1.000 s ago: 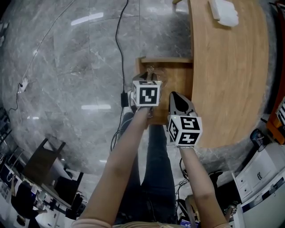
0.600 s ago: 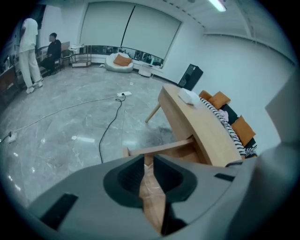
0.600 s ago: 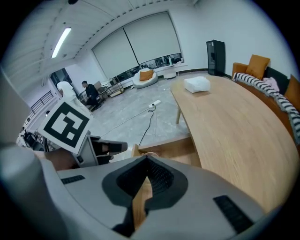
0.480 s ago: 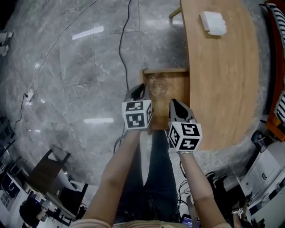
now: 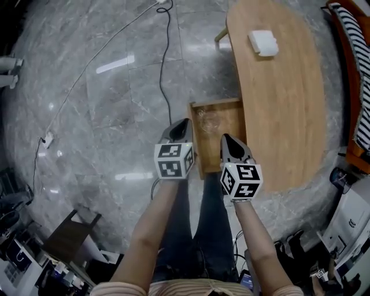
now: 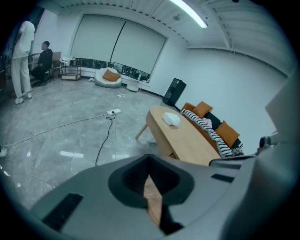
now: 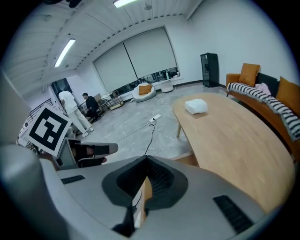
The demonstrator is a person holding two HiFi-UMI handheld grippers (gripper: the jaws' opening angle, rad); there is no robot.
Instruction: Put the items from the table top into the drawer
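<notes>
An open wooden drawer (image 5: 230,115) juts from the left side of the oval wooden table (image 5: 283,104). A clear, glassy item (image 5: 208,119) lies inside it. A white folded item (image 5: 263,42) rests on the far end of the tabletop, also in the left gripper view (image 6: 171,119) and the right gripper view (image 7: 196,106). My left gripper (image 5: 184,122) hangs over the drawer's left edge, shut and empty (image 6: 150,157). My right gripper (image 5: 226,139) hovers over the drawer's near right corner; its jaws meet with nothing between them (image 7: 146,158).
A black cable (image 5: 167,69) runs across the grey marble floor to a power strip (image 5: 163,2). A sofa with orange cushions and a striped throw (image 6: 211,123) stands beyond the table. Two people (image 6: 23,61) are far off by the windows. A dark chair (image 5: 69,231) sits bottom left.
Both grippers rose and drew back from the drawer. The left gripper's jaws closed empty after leaving the clear item in the drawer. The head view now takes in more of the table.
</notes>
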